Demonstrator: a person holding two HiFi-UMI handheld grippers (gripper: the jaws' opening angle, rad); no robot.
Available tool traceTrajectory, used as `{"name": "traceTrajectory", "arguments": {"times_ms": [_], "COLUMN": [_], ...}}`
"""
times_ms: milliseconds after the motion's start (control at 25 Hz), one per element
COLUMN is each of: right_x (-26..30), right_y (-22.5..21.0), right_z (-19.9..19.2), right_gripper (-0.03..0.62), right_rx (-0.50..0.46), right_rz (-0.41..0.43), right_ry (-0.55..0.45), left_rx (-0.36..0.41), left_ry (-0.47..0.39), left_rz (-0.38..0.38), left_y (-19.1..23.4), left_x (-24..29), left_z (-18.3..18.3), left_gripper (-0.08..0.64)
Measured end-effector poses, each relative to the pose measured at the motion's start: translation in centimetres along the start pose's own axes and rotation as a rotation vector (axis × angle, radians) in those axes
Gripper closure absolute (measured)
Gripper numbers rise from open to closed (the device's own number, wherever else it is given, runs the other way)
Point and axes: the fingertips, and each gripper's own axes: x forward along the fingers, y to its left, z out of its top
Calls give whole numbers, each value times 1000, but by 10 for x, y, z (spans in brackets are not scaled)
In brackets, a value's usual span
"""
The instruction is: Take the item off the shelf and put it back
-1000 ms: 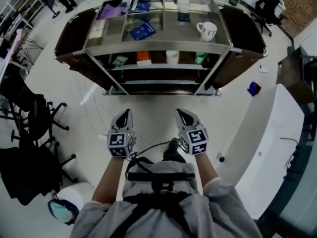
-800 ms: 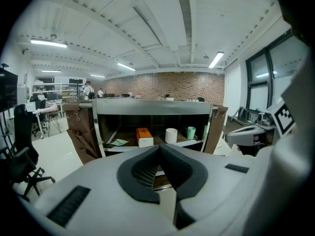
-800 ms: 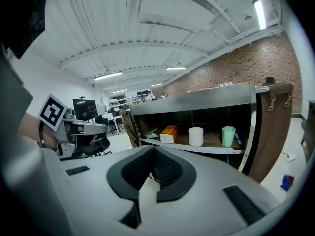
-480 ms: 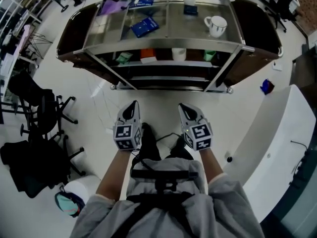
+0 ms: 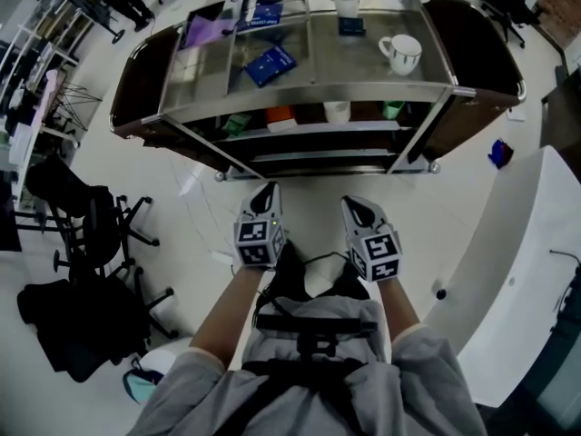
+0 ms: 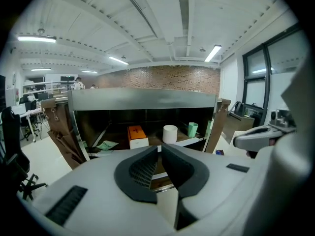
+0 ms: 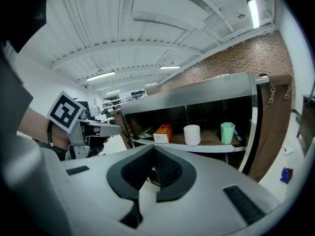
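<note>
The left gripper (image 5: 266,189) and right gripper (image 5: 359,204) hang side by side before the shelf unit (image 5: 309,92), well apart from it. Each has its jaws pinched together with nothing between them. On the shelf just under the top, 3 things stand in a row: an orange box (image 6: 137,136) left of middle, a white cup (image 6: 170,133) at the middle, a green cup (image 6: 192,129) toward the right end.

On the middle shelf (image 5: 309,128), well ahead of the left tongs (image 5: 266,189) and right tongs (image 5: 357,204), an orange-and-white box (image 6: 137,136) is lying flat. A white cylinder (image 6: 170,133) and a green cup (image 6: 192,129) are standing upright to its right.
</note>
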Motion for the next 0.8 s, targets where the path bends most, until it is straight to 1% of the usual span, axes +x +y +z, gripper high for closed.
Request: {"name": "traceTrajectory", "arguments": {"times_ms": [160,280,440,480,560,800], "right_x": [10,15,26,29,34,45], "right_y": [-6,-13,-24,-26,-28,-27], "right_z": [-2,-3,-7,-8,-13,-26], "right_gripper": [583,583,583,583,583,583], "right_rx": [7,9,3,1,-3,-5], "right_rz": [12,4,-2,0,6,24], "right_ry": [12,28,36,34,35,56], "left_rx": [-14,-42,-91,-100,-109,-126], "left_ry": [6,26,43,41,41,58], "left_rz": [1,7,17,21,23,18], "left_y": [1,4,13,16,19,33], "left_x": [27,51,86,95,110,147], "left_z": [3,-2,-5,-4,-4,-7], "left_gripper": [431,344,273,242,189,91]}}
